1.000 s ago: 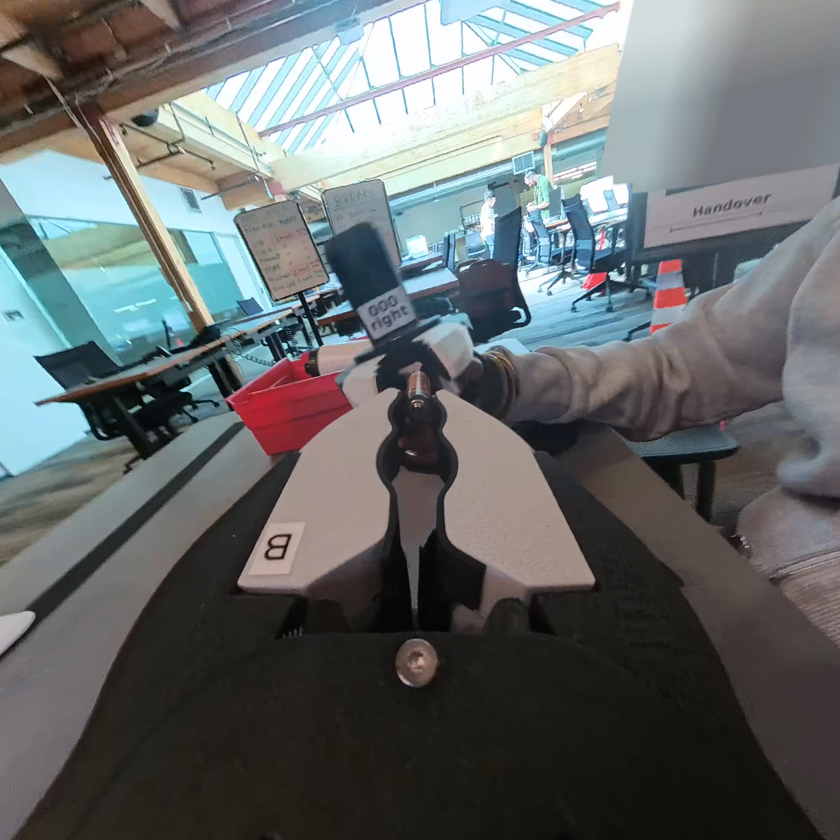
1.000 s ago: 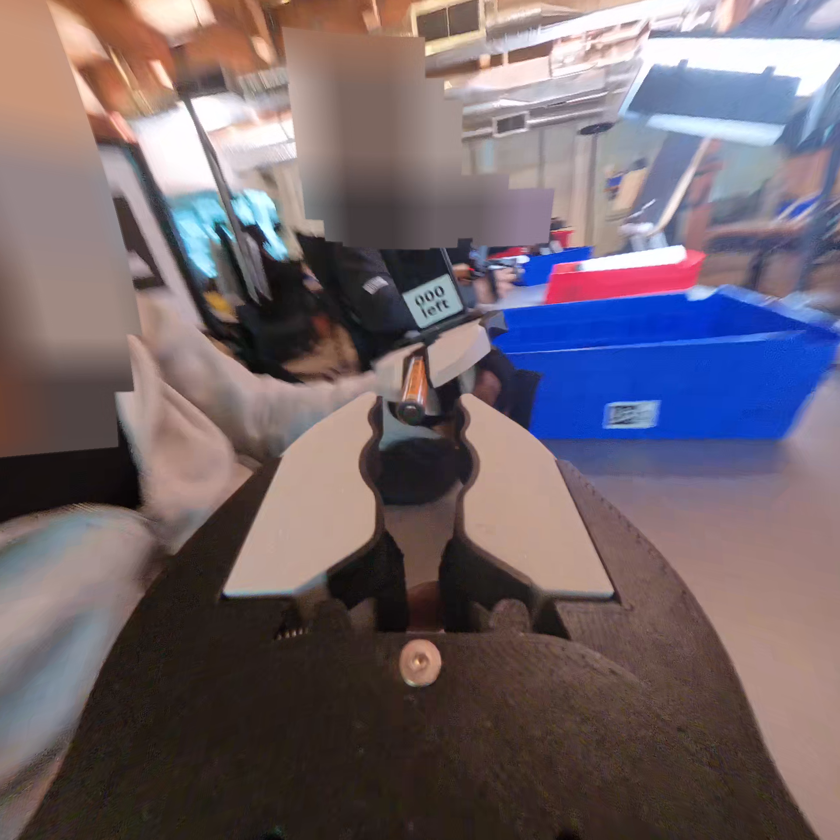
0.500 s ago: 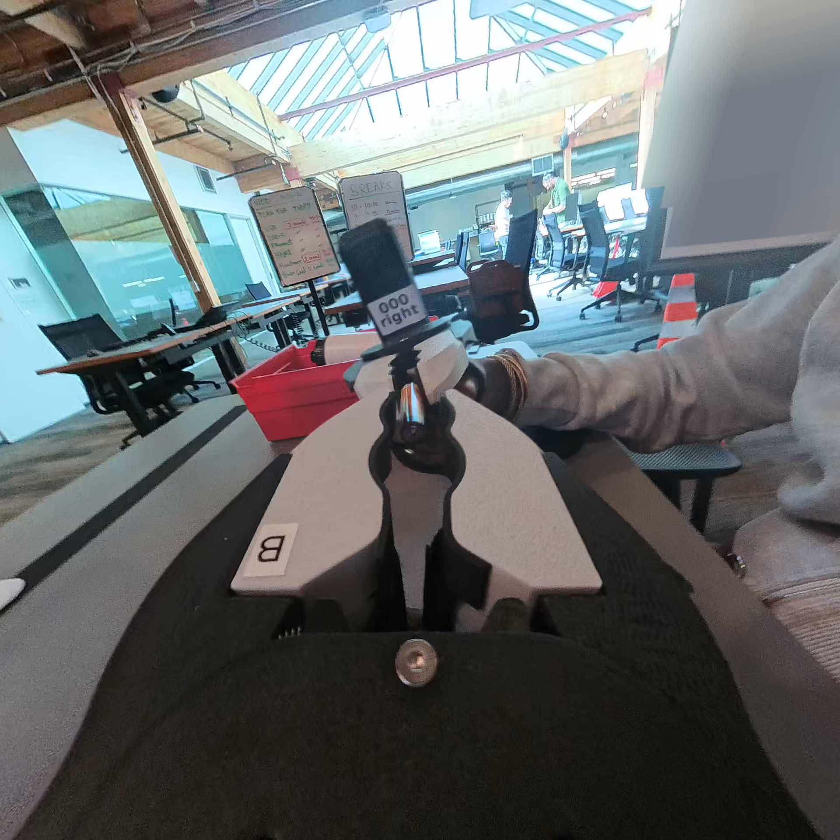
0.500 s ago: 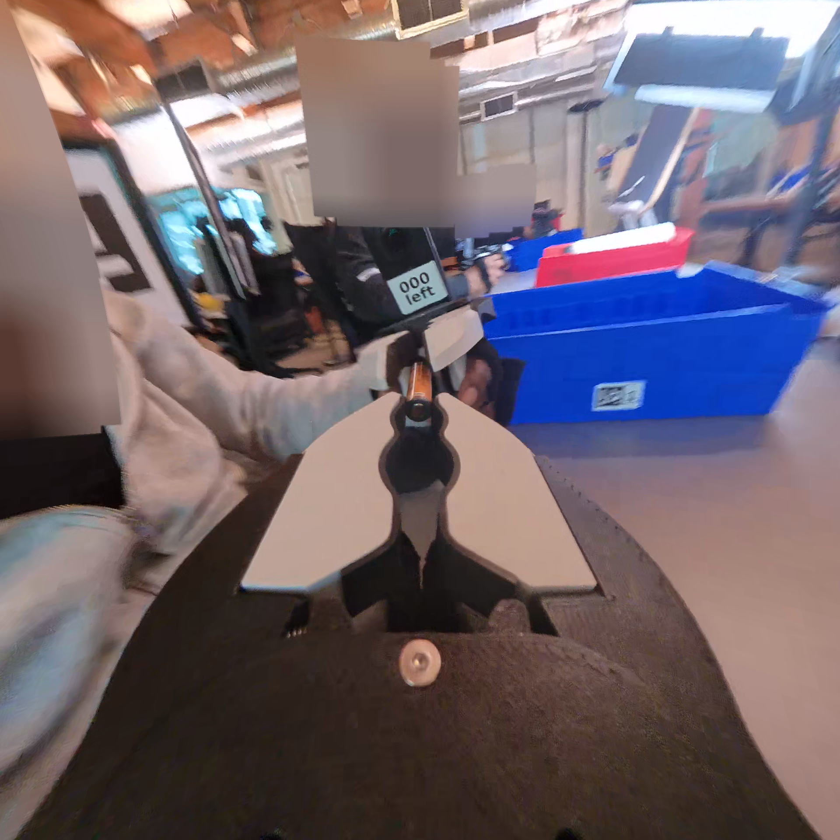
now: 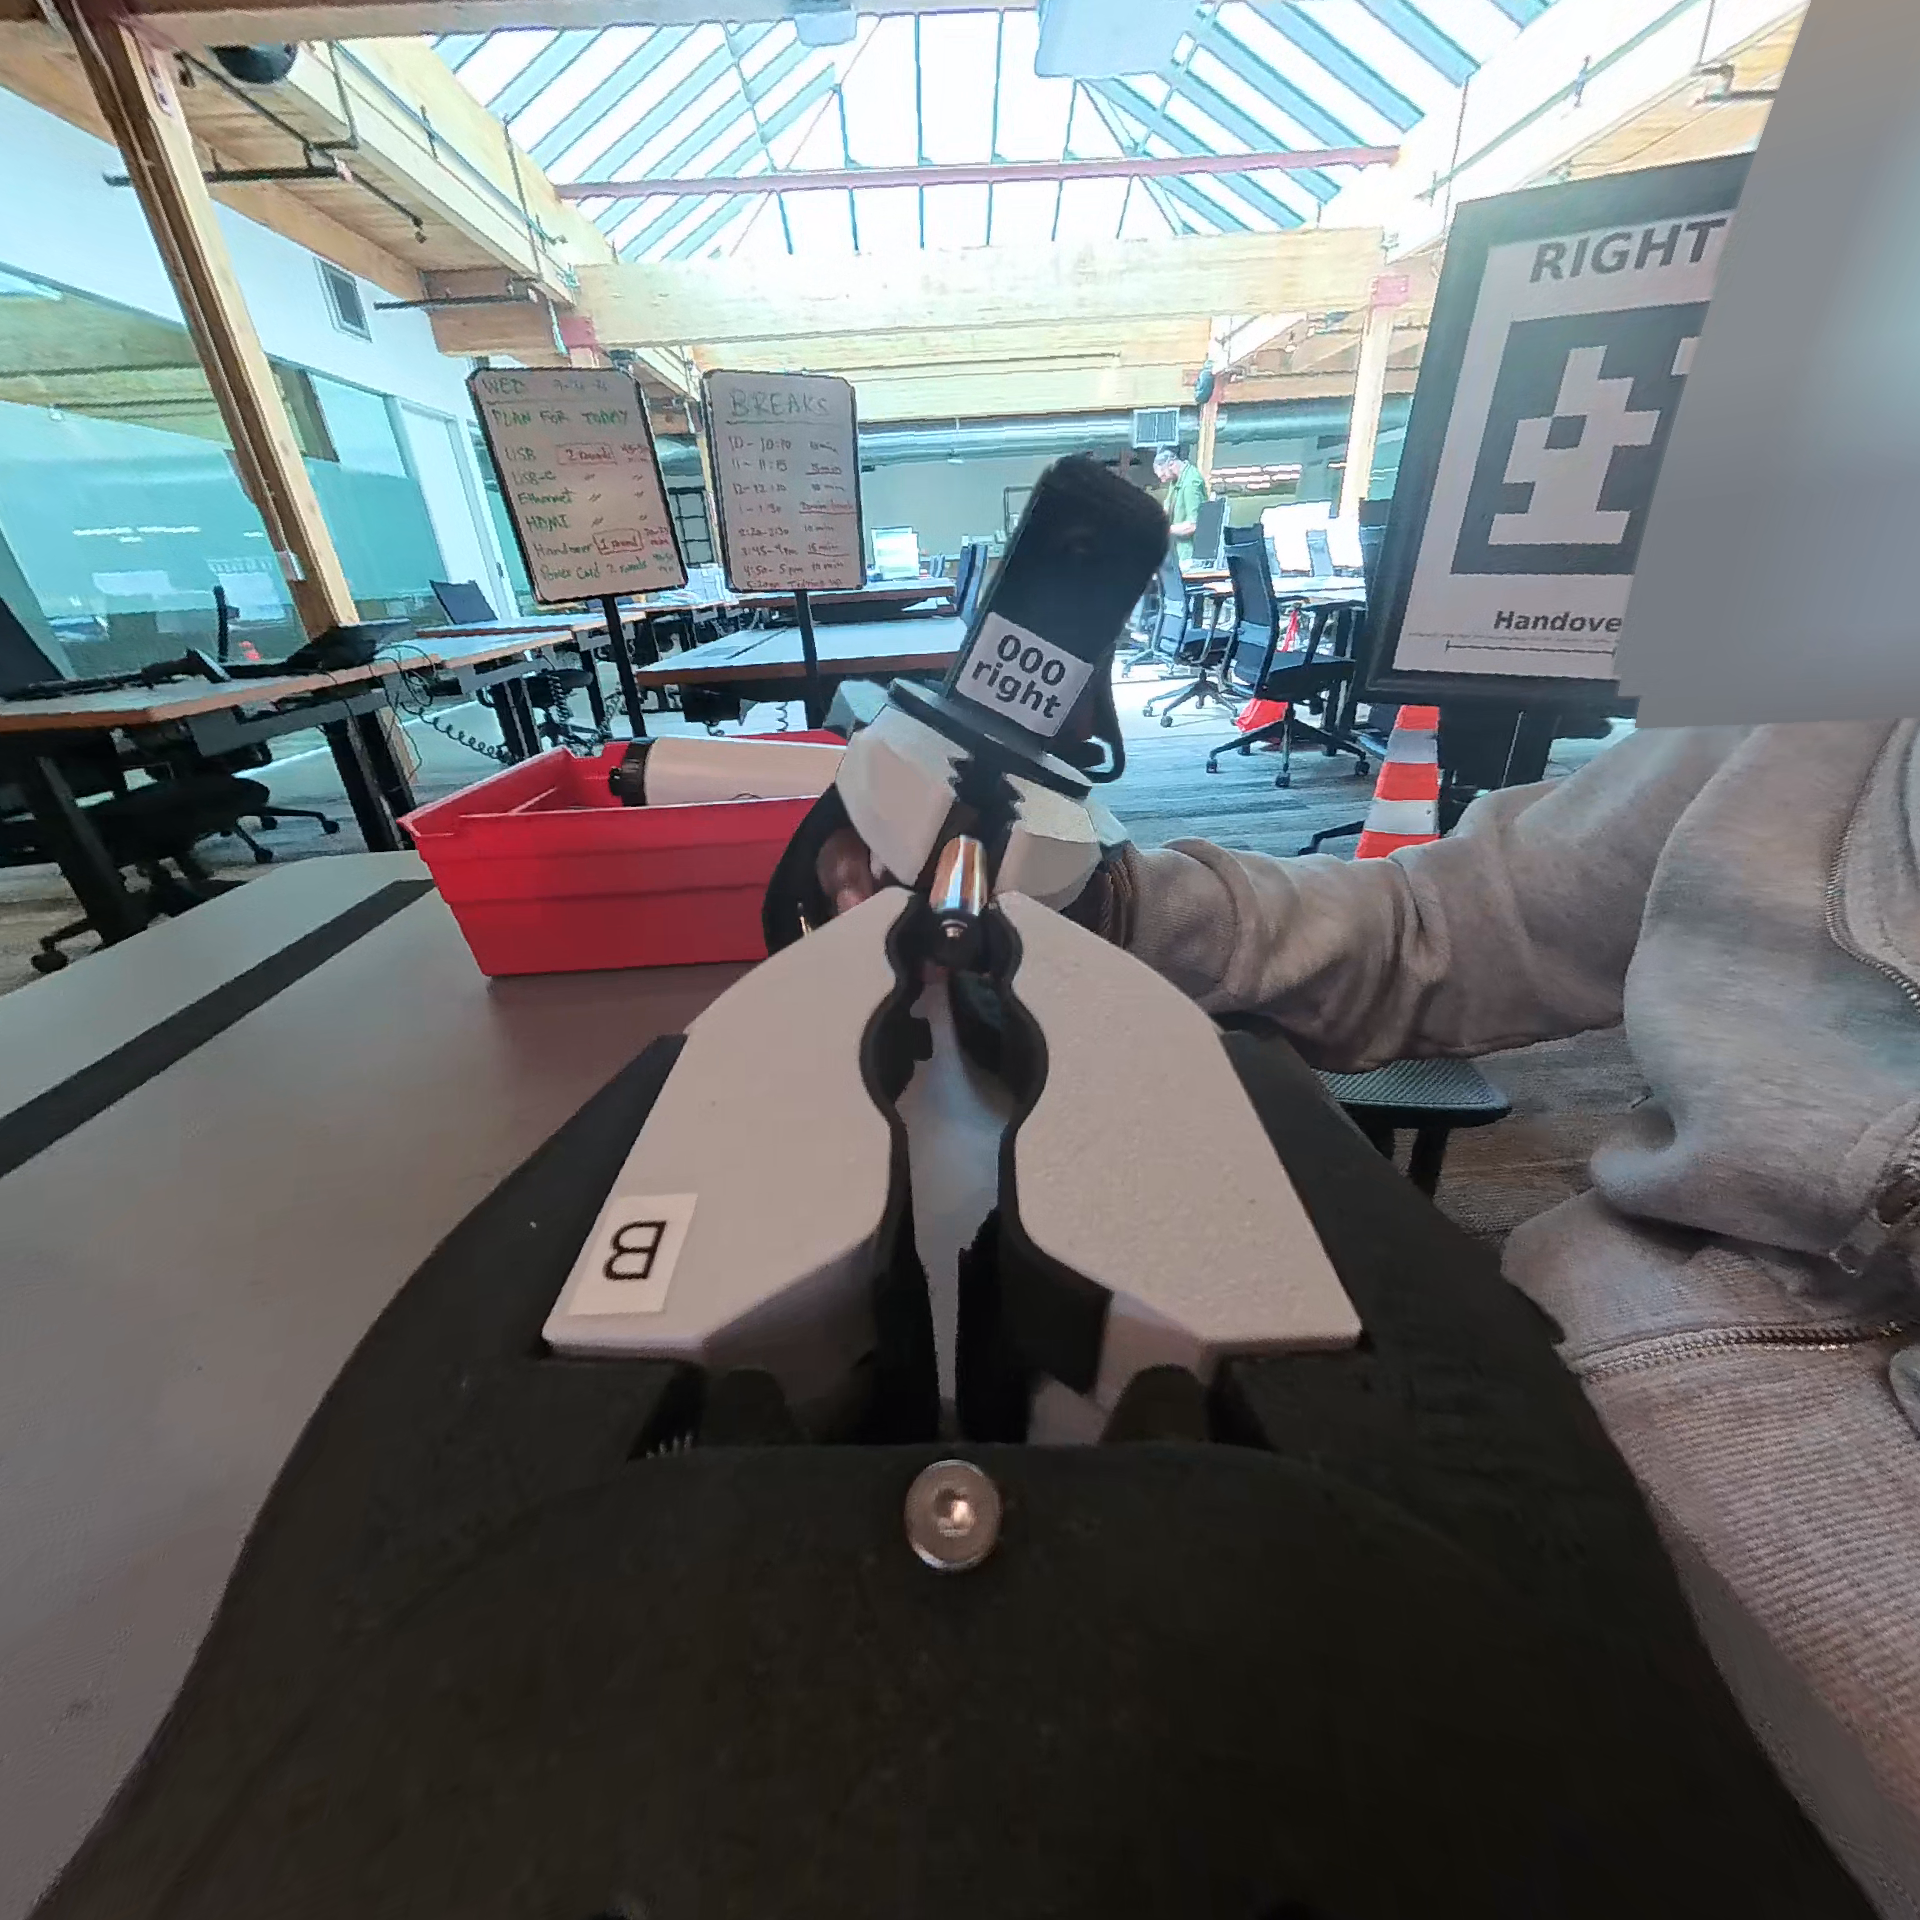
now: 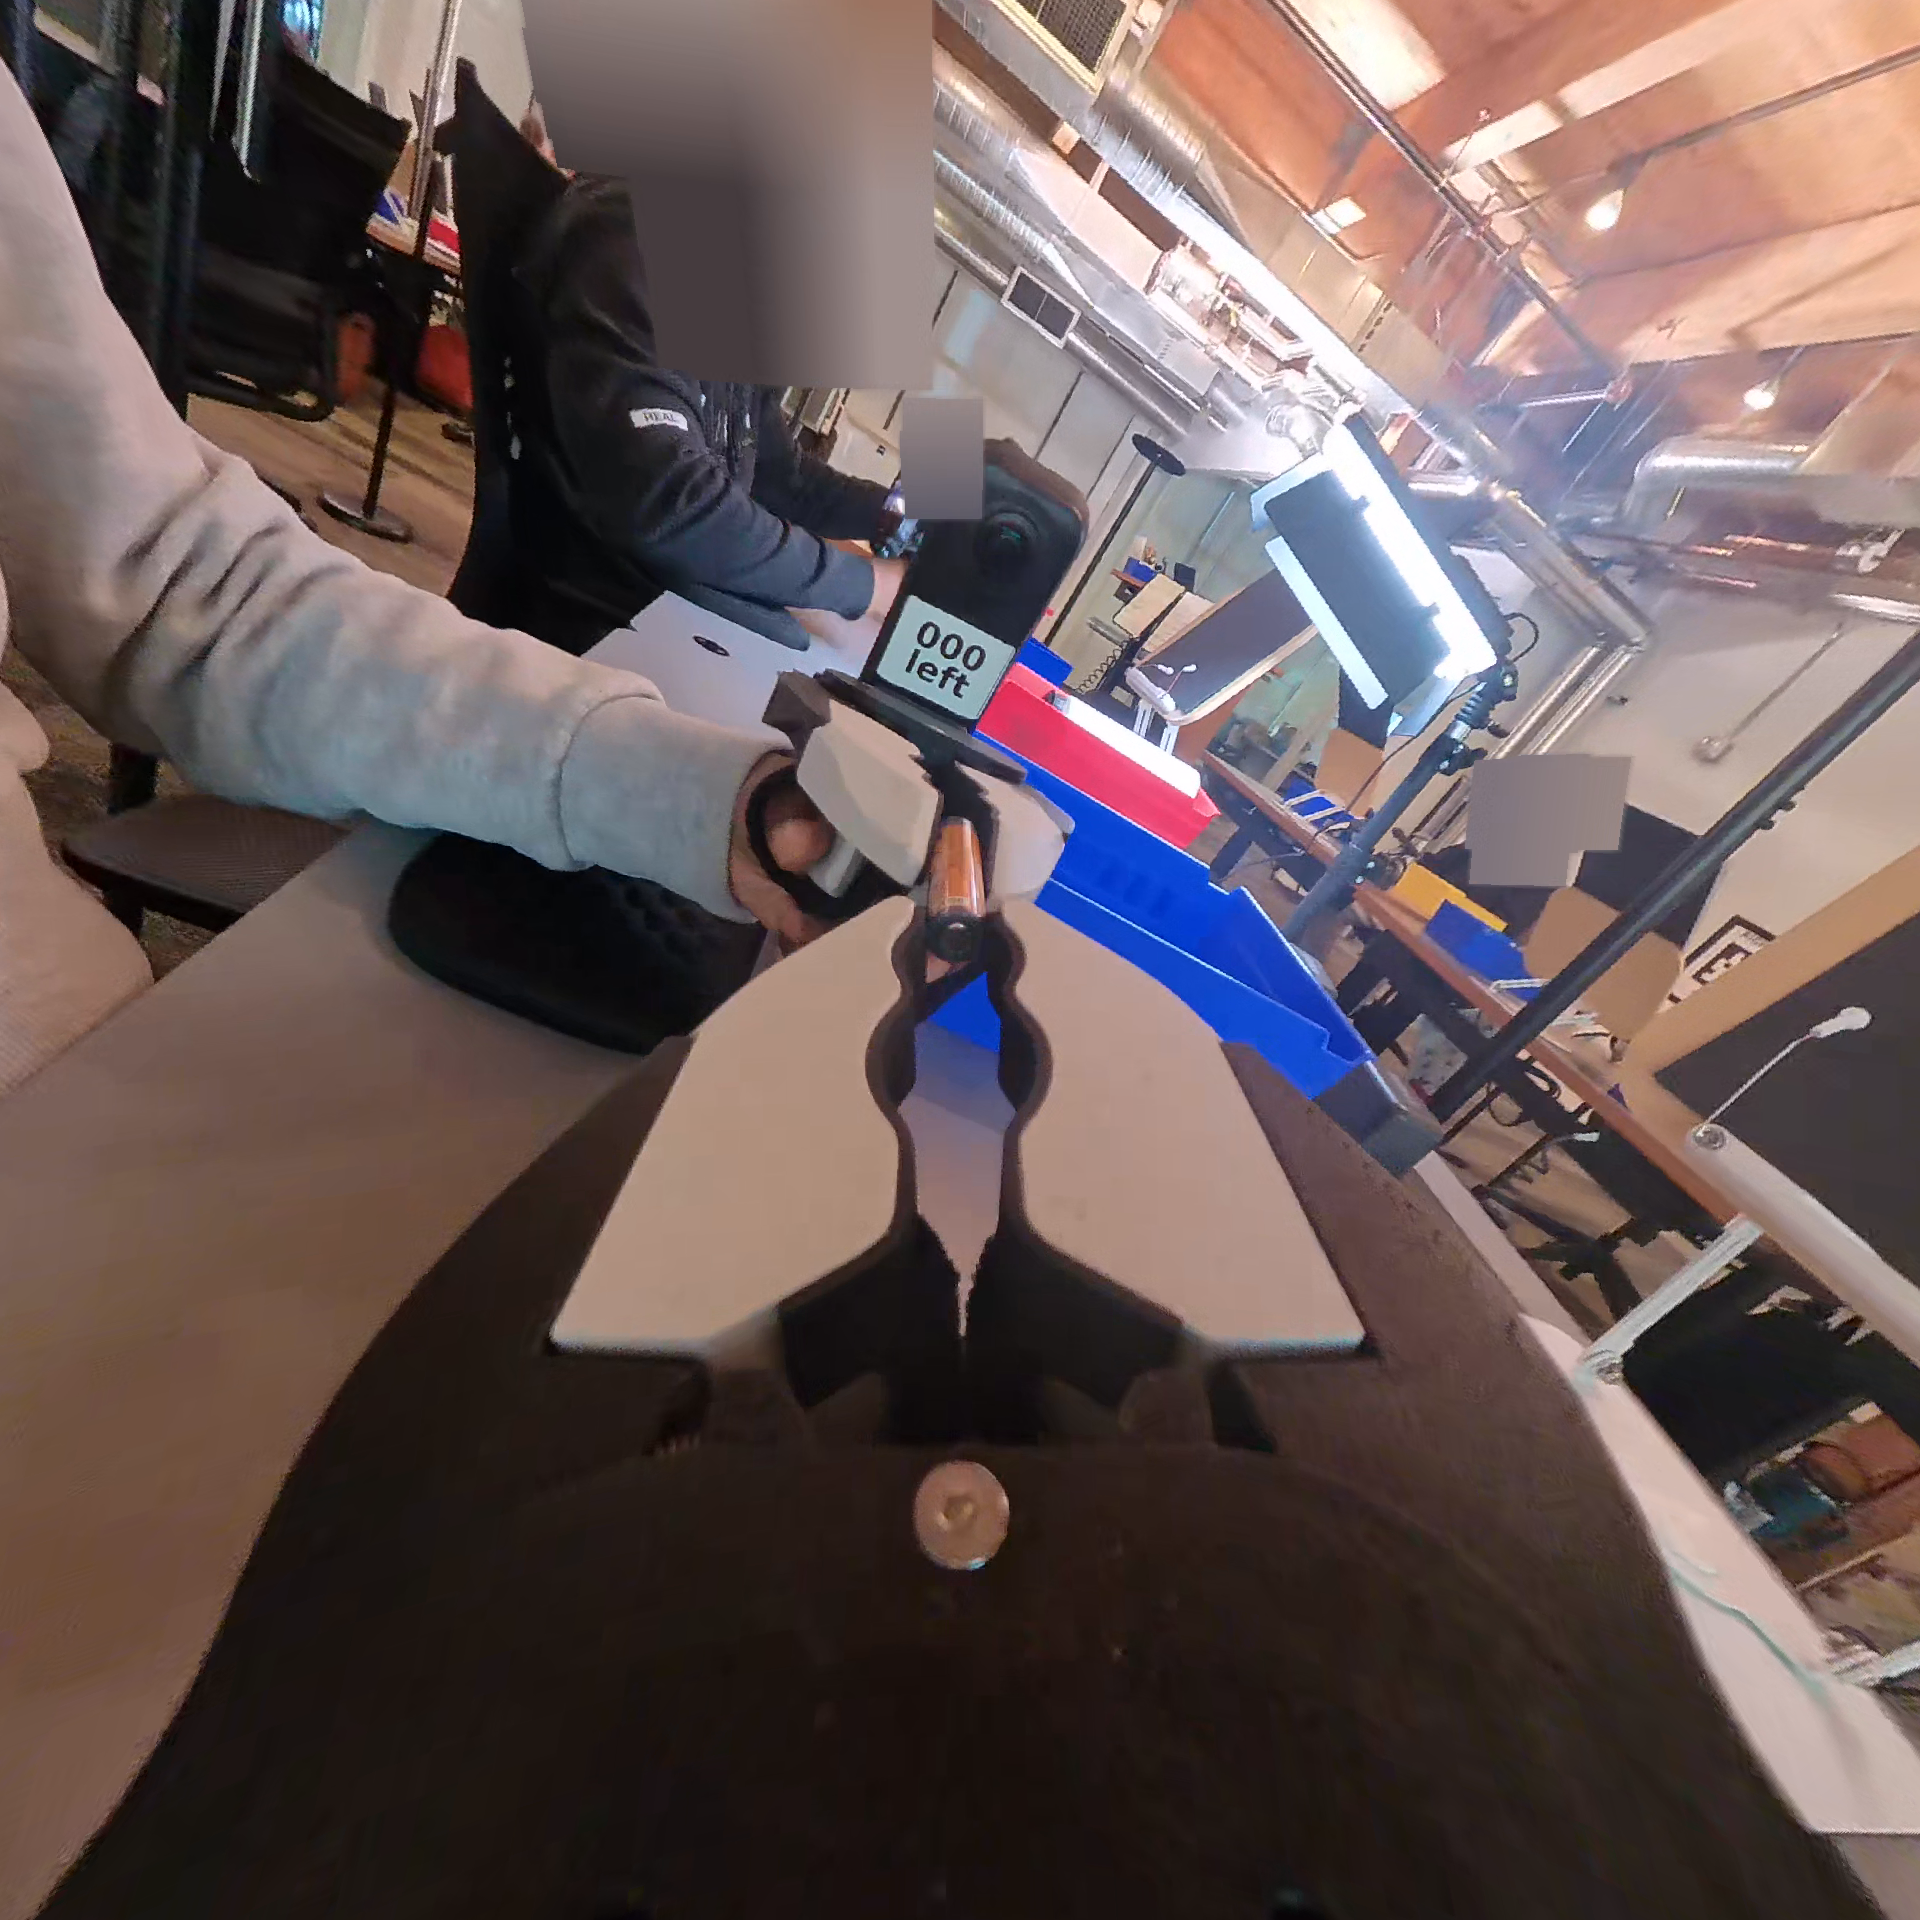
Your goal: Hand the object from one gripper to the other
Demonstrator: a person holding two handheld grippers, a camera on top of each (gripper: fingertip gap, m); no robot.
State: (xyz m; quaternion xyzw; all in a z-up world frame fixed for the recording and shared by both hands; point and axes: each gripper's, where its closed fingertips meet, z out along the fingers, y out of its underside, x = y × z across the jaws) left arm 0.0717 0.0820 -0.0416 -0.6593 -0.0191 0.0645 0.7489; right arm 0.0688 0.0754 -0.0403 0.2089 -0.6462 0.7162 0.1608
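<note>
Grey table (image 5: pixel 239 1122), open workshop behind, red bin (image 5: pixel 613 883) far left. Battery (image 6: pixel 954 883) bridges both grippers above the table: left gripper (image 5: pixel 951 925) and right gripper (image 6: pixel 951 940) each clamped on an end. Risk: shallow tip grips; early release or a twisting pull could drop it.

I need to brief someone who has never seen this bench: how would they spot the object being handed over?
Find the two white grippers meeting tip to tip above the grey table. Pinched between them is a small copper-and-black cylindrical battery with a shiny metal end. It is the only thing both the left gripper and right gripper touch.
</note>
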